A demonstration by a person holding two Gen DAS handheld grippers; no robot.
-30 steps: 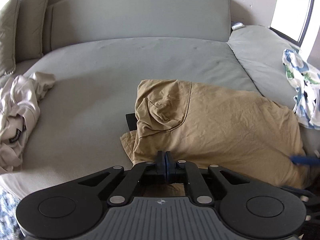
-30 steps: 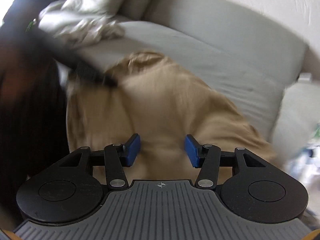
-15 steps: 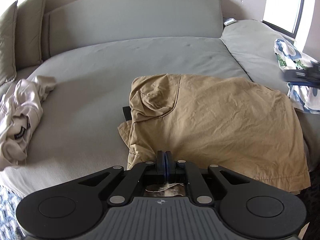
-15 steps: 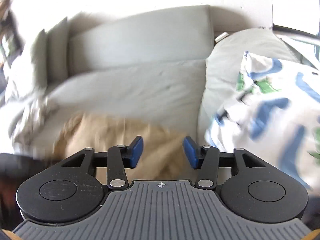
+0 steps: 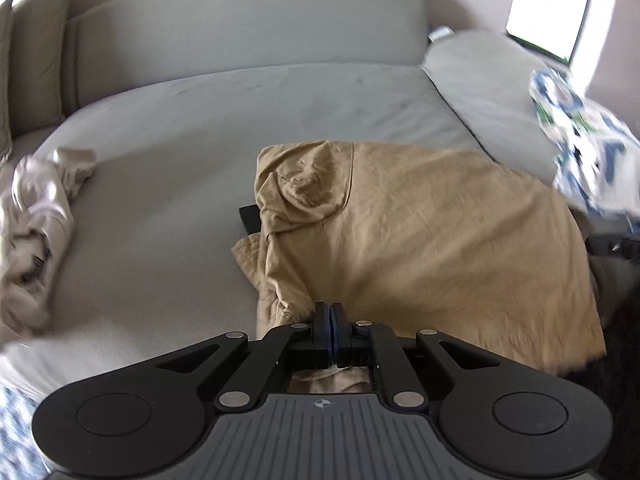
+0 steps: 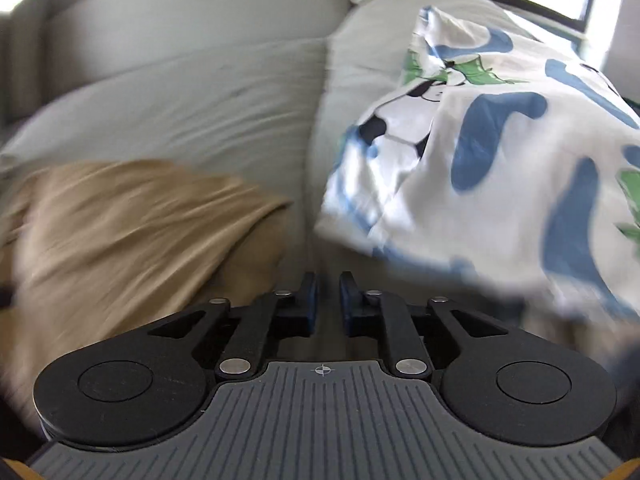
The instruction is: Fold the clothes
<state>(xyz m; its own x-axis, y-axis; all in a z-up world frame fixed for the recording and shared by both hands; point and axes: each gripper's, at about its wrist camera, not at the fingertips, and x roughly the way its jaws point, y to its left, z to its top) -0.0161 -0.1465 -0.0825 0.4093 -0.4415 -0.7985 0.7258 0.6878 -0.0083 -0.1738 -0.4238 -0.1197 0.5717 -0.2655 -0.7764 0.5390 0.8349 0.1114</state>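
Along tan garment's (image 5: pixel 420 240) near edge, left gripper (image 5: pixel 331 316) pinching.

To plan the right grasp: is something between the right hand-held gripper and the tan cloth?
Nothing visible. The right hand-held gripper, slightly open, has the tan wrinkled cloth just left of it; only grey sofa cushion lies between.
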